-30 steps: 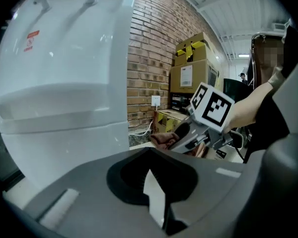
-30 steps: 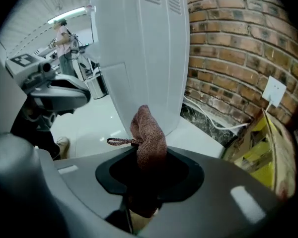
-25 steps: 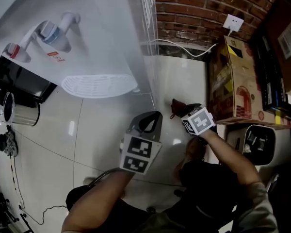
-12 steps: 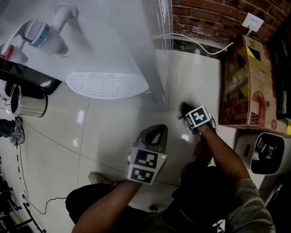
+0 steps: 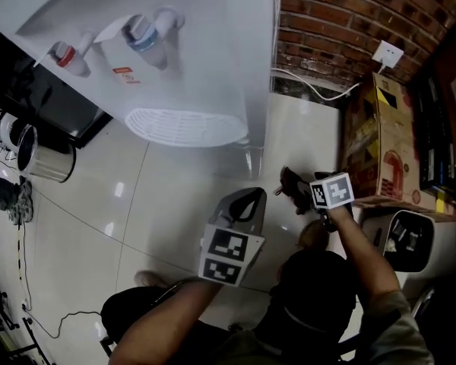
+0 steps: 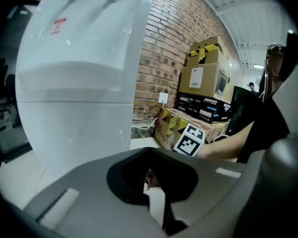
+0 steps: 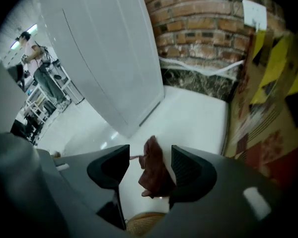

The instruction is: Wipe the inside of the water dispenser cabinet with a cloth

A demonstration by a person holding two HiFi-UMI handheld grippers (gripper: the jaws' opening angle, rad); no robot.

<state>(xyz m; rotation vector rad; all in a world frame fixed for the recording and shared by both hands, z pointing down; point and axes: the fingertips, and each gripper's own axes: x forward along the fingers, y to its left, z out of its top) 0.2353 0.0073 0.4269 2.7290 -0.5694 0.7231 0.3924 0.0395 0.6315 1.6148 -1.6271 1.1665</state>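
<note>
The white water dispenser [image 5: 175, 67] stands at the top of the head view with its red and blue taps showing; its lower body [image 6: 79, 93] and side [image 7: 109, 58] fill the gripper views. A dark red-brown cloth [image 5: 290, 181] hangs at my right gripper [image 5: 298, 196], low over the floor beside the dispenser's corner. In the right gripper view the cloth [image 7: 154, 175] lies between the jaws of the right gripper [image 7: 149, 157], which have just been opening; it leans on the right one, clear of the left. My left gripper [image 5: 242, 200] is shut and empty in front of the dispenser, as the left gripper [image 6: 150, 155] view also shows.
A printed cardboard box [image 5: 376, 139] stands right of the cloth against the brick wall [image 5: 334, 14]. A white cable [image 5: 315, 90] runs from a wall socket [image 5: 387, 52]. A steel pot [image 5: 38, 162] sits at the left. A black-and-white appliance [image 5: 406, 242] is at the right.
The right gripper with the cloth has shifted a little right and down beside the box. The dispenser's taps have slid toward the middle of the head view. The left gripper stays shut.
</note>
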